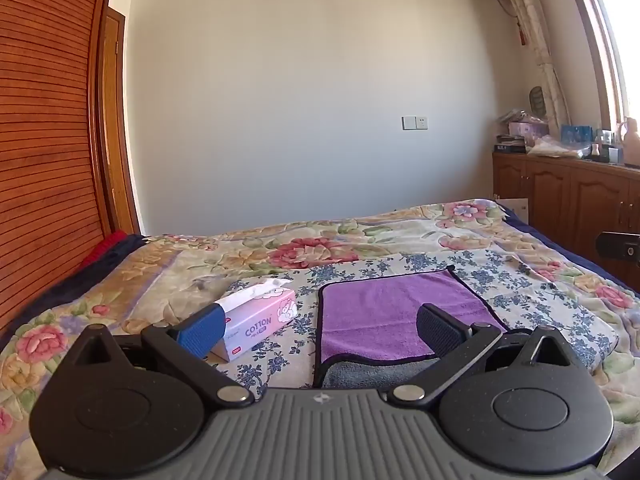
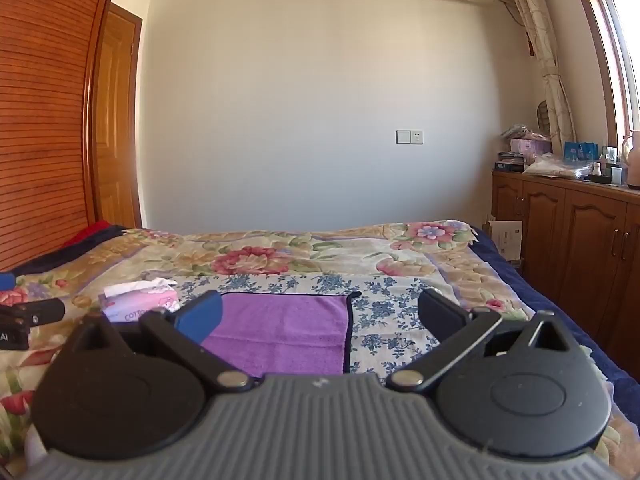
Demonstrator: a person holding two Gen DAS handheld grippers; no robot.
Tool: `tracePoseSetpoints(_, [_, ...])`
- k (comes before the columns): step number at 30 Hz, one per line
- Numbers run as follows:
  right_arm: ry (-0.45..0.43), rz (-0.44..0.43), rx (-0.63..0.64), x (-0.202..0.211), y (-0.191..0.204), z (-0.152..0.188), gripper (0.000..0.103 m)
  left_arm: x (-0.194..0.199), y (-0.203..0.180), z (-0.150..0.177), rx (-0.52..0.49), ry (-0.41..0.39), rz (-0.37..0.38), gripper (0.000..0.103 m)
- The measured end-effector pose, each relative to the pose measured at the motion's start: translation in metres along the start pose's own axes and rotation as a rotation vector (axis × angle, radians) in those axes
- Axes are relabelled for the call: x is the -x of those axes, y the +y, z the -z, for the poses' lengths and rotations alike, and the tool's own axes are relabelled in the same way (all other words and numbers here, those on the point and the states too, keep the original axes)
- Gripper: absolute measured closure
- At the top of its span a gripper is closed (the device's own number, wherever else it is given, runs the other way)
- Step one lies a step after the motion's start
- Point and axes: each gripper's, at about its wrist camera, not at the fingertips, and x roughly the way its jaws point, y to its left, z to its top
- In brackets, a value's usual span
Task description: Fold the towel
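A purple towel (image 1: 384, 312) with a dark border lies flat on the bed, folded over so a grey underside strip shows at its near edge (image 1: 372, 376). It also shows in the right wrist view (image 2: 288, 332). My left gripper (image 1: 320, 328) is open and empty, held above the towel's near left part. My right gripper (image 2: 320, 316) is open and empty, above the towel's near right edge. Each gripper has one blue finger and one black finger.
A pink cotton tissue box (image 1: 260, 320) lies left of the towel, also in the right wrist view (image 2: 136, 300). The bed has a floral blanket (image 1: 320, 252). A wooden wardrobe (image 1: 44, 160) stands left, a wooden cabinet (image 2: 572, 232) with clutter right.
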Motion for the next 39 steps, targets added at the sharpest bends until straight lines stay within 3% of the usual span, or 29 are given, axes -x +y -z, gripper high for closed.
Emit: tracePoseSetpoints(39, [0.009,0.003,0.007,0.0003,0.0015,-0.0021,0.000,0.0002,0.0010,-0.0050,0.017,-0.018,0.001,0.000])
